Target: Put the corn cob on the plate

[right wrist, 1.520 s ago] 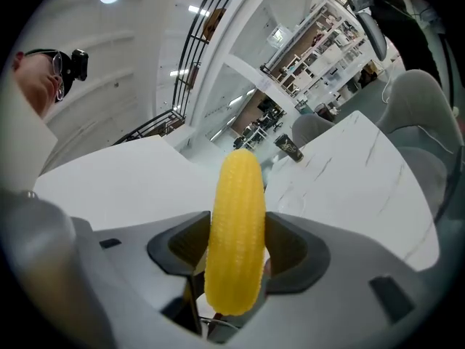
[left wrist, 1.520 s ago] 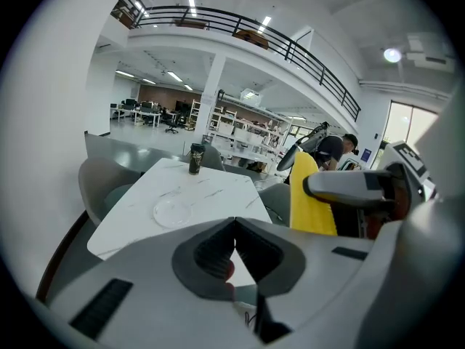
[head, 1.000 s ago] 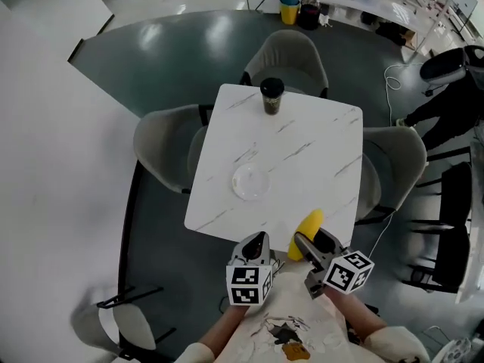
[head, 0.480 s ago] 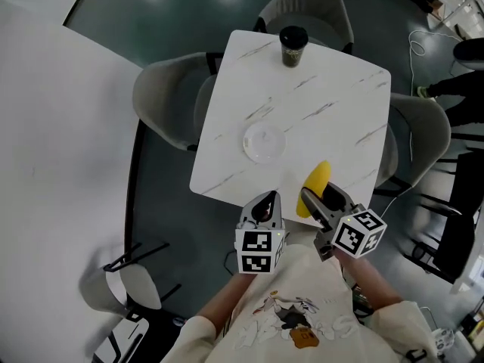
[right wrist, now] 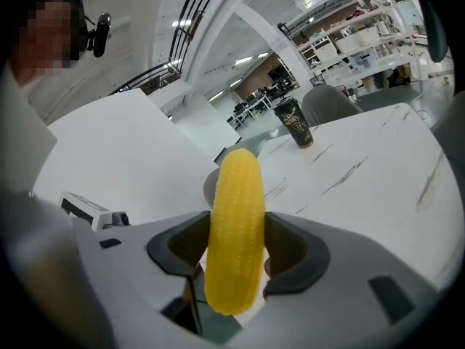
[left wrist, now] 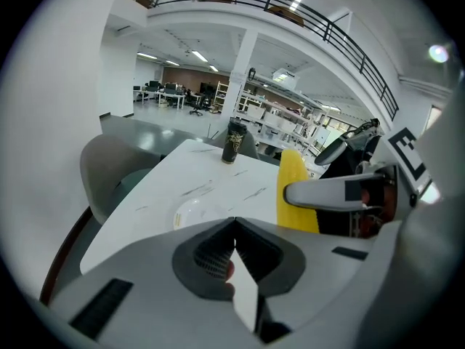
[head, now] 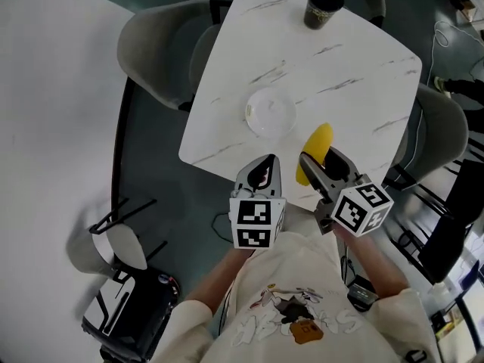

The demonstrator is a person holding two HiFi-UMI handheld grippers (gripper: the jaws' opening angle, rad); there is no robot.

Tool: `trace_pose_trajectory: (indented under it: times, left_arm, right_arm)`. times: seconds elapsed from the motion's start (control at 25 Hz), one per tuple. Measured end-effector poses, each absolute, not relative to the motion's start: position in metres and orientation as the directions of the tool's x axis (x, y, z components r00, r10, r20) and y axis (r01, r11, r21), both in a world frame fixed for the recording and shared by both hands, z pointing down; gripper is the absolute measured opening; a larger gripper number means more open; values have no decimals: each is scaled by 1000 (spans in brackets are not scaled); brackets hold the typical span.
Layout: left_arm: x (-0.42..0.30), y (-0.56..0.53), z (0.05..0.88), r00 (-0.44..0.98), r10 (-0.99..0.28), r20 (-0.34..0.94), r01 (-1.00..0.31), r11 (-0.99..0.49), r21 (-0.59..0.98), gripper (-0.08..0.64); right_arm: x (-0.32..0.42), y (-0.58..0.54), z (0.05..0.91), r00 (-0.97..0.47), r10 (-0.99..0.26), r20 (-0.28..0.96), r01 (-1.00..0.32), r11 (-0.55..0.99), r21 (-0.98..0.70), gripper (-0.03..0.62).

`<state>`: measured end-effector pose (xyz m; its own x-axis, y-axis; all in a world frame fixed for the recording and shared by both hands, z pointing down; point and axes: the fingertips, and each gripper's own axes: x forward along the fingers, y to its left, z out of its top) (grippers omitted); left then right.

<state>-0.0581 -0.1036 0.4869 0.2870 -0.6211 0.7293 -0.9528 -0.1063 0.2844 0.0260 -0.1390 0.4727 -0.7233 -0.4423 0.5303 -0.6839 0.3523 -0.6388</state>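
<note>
Fingers of the right gripper [right wrist: 236,257] are clamped on the lower half of the corn cob [right wrist: 234,217]. Its long axis runs out along them, and its free tip points toward the counter's far edge. In the head view the cob sits over the near edge of the counter [head: 355,66], apparently lifted clear of it. The plate [head: 270,112] lies ahead and to the left, near the counter's middle and just beyond the cob's tip. The coming move is likely a short carry forward and leftward. The left gripper [head: 262,171] has its fingers pressed together on nothing and hangs at the near edge beside the right one.
</note>
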Motion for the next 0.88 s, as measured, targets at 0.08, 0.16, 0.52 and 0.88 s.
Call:
trace_pose_trajectory:
  times: [0.08,0.16,0.52,0.88]
  left_arm:
    - [-60,-108,500,283,-613,738,-952,-84,295,9]
    - [-61,-113,512,280,-606,745,-953,-80,293,9]
    - [-62,-117,553,267,-587,764,-953,-43,300,9]
    - [-79,-123,582,224,-573,788,-955,34,296,9]
  right_arm:
    - [22,-146,481,-731,-426,533,-678,366,-637,229]
    - [16,-153,489,-739,-419,528,-671,380,-637,229]
    - [-2,-169,526,-740,-382,554,-672,426,-605,229]
    - [-23,-187,552,-734,-327,595,-669,496,-553,229]
